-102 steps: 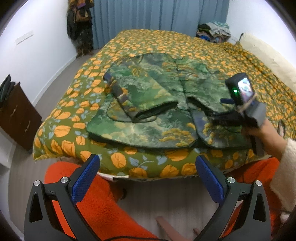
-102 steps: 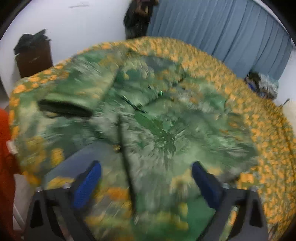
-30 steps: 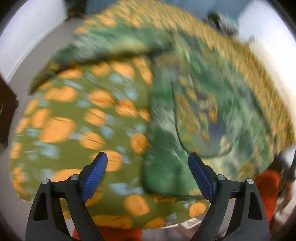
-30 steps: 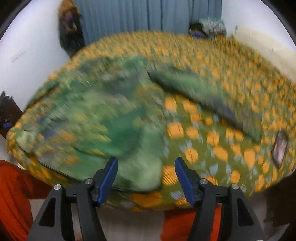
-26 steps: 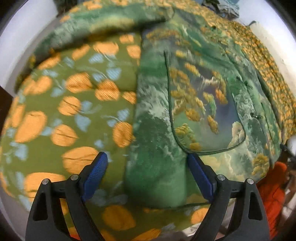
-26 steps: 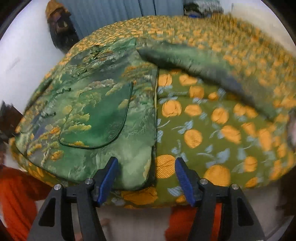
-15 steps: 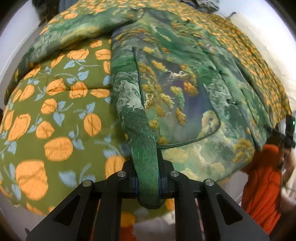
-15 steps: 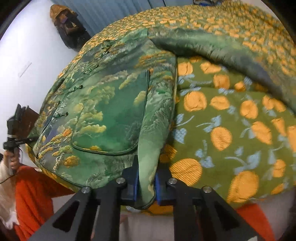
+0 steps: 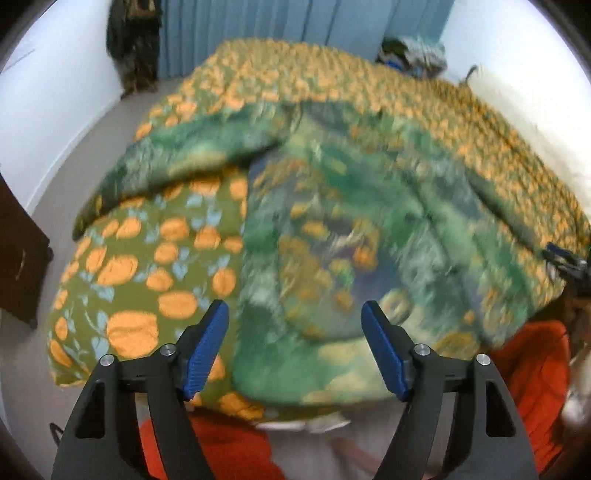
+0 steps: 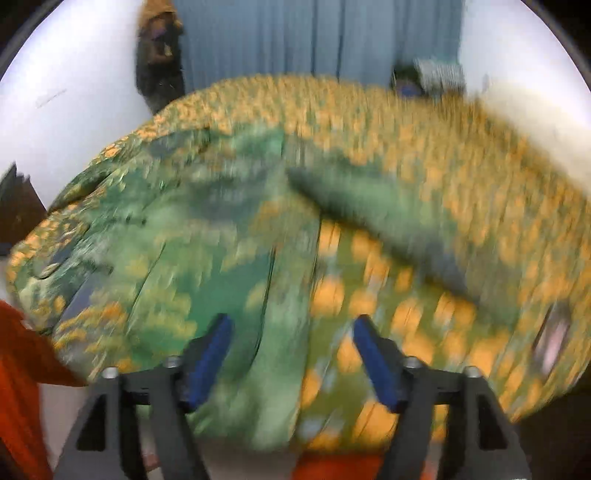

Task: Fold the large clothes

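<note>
Left gripper: jaws have just been opening, now wide, nothing between the pads. Right gripper: likewise just opened wide and empty. Both sit over the near hem corners of the green jacket, which lies spread flat on the bed, hem at the near edge, likely released there to square it for folding. Beyond, each sleeve lies angled outward across the patterned cover. Blue curtains close the far wall.
</note>
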`<state>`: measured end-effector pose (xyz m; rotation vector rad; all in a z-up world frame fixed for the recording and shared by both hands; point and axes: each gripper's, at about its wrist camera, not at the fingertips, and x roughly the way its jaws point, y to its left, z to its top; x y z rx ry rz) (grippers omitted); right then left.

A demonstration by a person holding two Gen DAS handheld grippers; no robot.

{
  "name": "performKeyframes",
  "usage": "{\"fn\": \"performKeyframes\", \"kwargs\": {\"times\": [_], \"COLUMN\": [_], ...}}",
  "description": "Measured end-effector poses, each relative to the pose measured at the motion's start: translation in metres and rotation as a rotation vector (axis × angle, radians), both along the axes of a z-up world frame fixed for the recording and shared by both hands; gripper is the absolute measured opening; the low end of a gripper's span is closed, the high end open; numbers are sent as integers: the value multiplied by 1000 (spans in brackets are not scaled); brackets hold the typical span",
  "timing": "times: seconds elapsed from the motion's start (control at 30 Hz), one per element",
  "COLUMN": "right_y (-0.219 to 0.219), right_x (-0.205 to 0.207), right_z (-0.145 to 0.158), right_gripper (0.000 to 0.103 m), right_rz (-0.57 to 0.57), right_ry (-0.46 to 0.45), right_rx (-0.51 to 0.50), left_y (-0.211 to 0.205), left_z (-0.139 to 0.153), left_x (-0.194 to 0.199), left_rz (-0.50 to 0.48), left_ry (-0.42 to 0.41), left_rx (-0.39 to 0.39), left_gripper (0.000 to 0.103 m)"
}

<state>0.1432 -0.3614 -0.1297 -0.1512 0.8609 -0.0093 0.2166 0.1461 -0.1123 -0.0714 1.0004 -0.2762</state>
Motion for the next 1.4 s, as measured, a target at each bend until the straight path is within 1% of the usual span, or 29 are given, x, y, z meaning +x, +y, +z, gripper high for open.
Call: {"fn": "performKeyframes", "kwargs": {"times": [0.03,0.07,0.1,0.2,0.23,0.27,0.3,0.37,0.4,0.43,0.47,0.53,0.6,0.67,0.77,0.9,1.0,1.17,1.3,1.4], "right_y": [0,-2,-2,-9,-13,-26,-39,-68,-79,-85,-91,-89,-82,-78,-79,-83,-87,-85,-85,-84], "right_x": [11,34,52,98,107,127,140,157,163,165,173,177,178,178,179,177,179,178,178,178], "right_z": [-3,-12,-21,-52,-59,-70,-78,-97,-106,-113,-125,-130,-133,-132,-130,-132,-133,-134,-134,-134], "right_gripper": [75,75,75,75,75,75,75,75,78,86,89,97,99,99,99,100,100,100,100,100], "right_rz": [7,5,2,9,7,-16,-41,-92,-100,-90,-66,-39,-48,-53,-54,-53,-53,-54,-54,-54], "right_ry": [-13,-39,-58,-81,-84,-74,-48,-18,-6,9,49,55,52,49,55,54,55,55,55,55], "right_rx": [-11,-30,-46,-74,-79,-61,-24,35,54,76,87,51,-3,-27,-15,-3,-12,-14,-13,-13], "left_y": [-10,-11,-21,-49,-54,-55,-65,-76,-84,-92,-99,-111,-125,-138,-160,-188,-202,-214,-227,-236], "left_z": [5,9,13,14,14,15,12,9,6,3,0,-7,-15,-21,-28,-31,-32,-36,-50,-53], "left_x": [2,1,3,4,2,-3,-3,-6,-6,-6,-6,-5,-2,0,2,3,5,5,10,13], "left_rz": [15,25,35,45,45,41,31,18,11,2,-4,-18,-34,-47,-79,-134,-153,-145,-145,-137], "left_ry": [-14,-25,-38,-56,-53,-45,-29,-8,0,9,18,41,69,91,121,131,142,173,224,246], "left_rx": [-13,-22,-29,-5,-2,-5,-10,-1,11,27,41,52,58,64,72,109,127,123,146,162], "left_gripper": [78,78,79,80,81,81,81,81,81,81,81,81,81,81,81,81,81,81,81,81]}}
